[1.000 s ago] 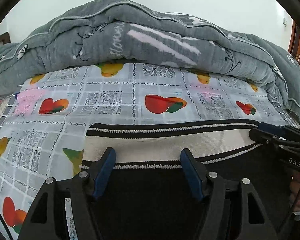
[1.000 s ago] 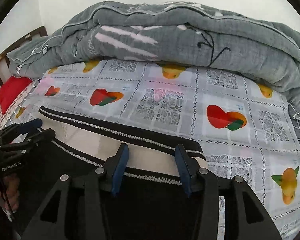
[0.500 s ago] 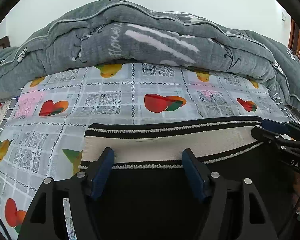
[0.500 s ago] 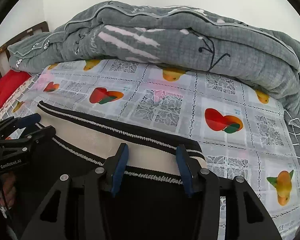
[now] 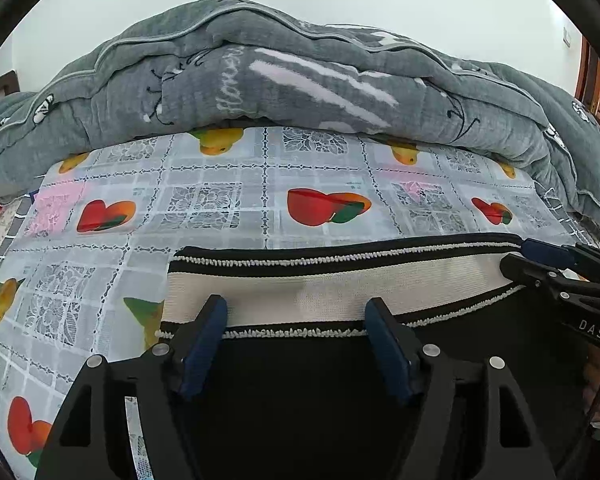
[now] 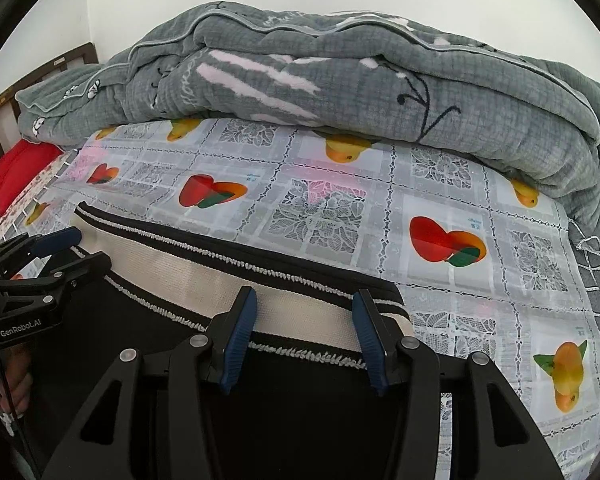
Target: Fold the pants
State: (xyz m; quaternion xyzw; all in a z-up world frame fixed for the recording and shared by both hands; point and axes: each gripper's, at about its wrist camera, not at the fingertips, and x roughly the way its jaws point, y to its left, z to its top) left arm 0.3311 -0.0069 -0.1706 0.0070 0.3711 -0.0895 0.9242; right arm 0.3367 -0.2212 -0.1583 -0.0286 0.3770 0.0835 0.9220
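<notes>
Right gripper body, seen from the left wrist view: white letters "DAS", the rest cut off at the picture's edge.
Left gripper body, seen from the right wrist view: white lettering "GenRobot.AI".
Grey quilt: pale cursive word stitched on it, too curved and blurred to read surely.
Fruit-print sheet: small blue print beside the fruit, too tiny to read.

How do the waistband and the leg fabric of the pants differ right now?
The waistband is cream ribbed knit edged with black stripes and looped trim; the leg fabric is plain black. The waistband lies farther from the cameras, the leg fabric nearer. Both rest on the fruit-print sheet.
</notes>
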